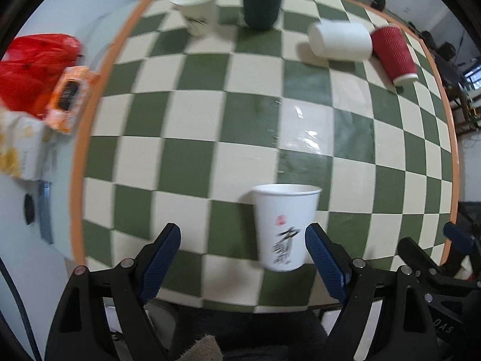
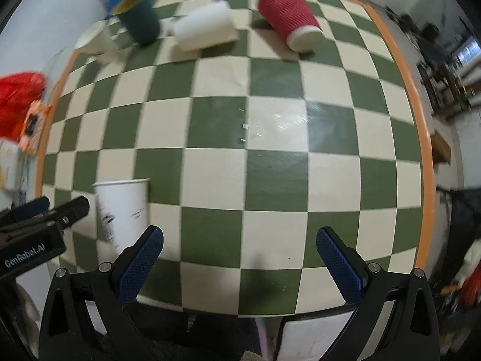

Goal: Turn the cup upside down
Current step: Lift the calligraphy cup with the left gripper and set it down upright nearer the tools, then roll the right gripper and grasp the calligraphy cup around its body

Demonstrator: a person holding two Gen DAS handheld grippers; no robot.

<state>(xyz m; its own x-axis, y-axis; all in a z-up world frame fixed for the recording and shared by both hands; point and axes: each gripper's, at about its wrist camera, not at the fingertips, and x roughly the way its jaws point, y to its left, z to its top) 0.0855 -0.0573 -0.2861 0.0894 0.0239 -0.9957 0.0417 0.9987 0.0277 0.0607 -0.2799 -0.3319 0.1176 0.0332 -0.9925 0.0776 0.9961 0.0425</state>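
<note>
Left gripper (image 1: pixel 243 242) jaws spread wide, gripping nothing; white paper cup (image 1: pixel 285 225) stands upright, mouth up, between them, close to right-hand jaw, near front edge of checkered table (image 1: pixel 195 114). Right gripper (image 2: pixel 239 248) jaws also spread, nothing between; same cup to its left. Far side: dark green cup (image 1: pixel 262 0) upright, white cup (image 1: pixel 341 41) on its side, red ribbed cup (image 1: pixel 393 54) tipped over.
</note>
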